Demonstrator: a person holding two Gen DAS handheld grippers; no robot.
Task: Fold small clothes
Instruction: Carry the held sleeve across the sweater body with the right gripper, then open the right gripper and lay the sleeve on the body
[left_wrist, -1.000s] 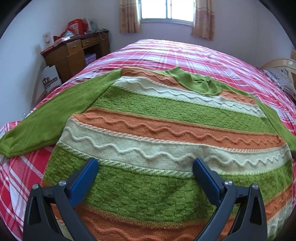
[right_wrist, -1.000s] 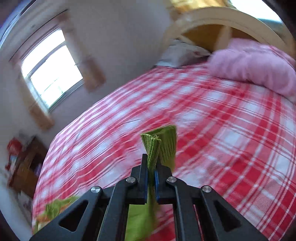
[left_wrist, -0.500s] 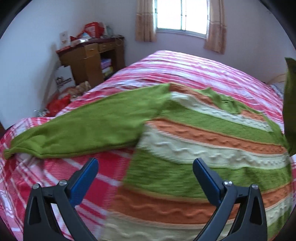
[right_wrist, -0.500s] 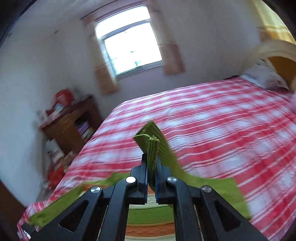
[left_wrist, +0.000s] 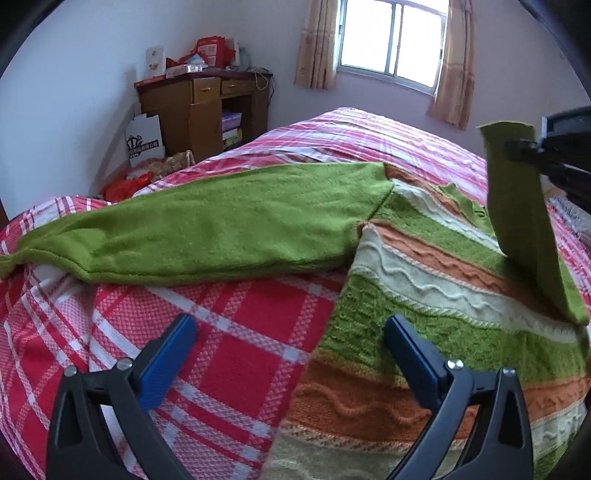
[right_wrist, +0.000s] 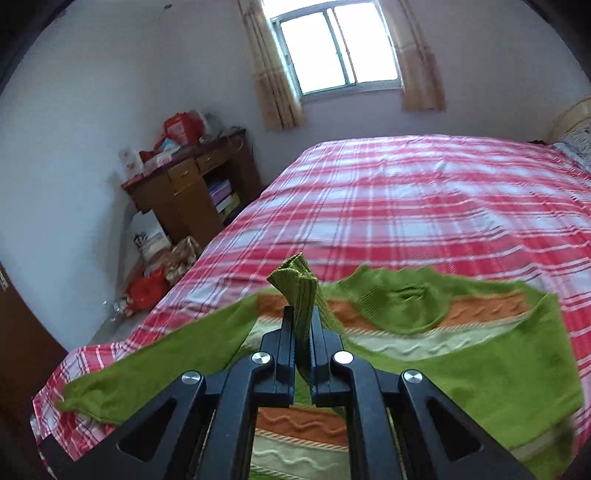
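The striped sweater (left_wrist: 424, 295) lies flat on the bed (left_wrist: 229, 332), filling the left wrist view from 3 to 6 o'clock. The right tool (right_wrist: 303, 343) is clamped tight on the cuff of one green sleeve (right_wrist: 295, 291), lifting it above the body, likely to fold it inward. The left tool (left_wrist: 288, 354) hovers wide open and empty, straddling the sweater's side edge, while the other sleeve (left_wrist: 207, 232) stretches toward 9 o'clock
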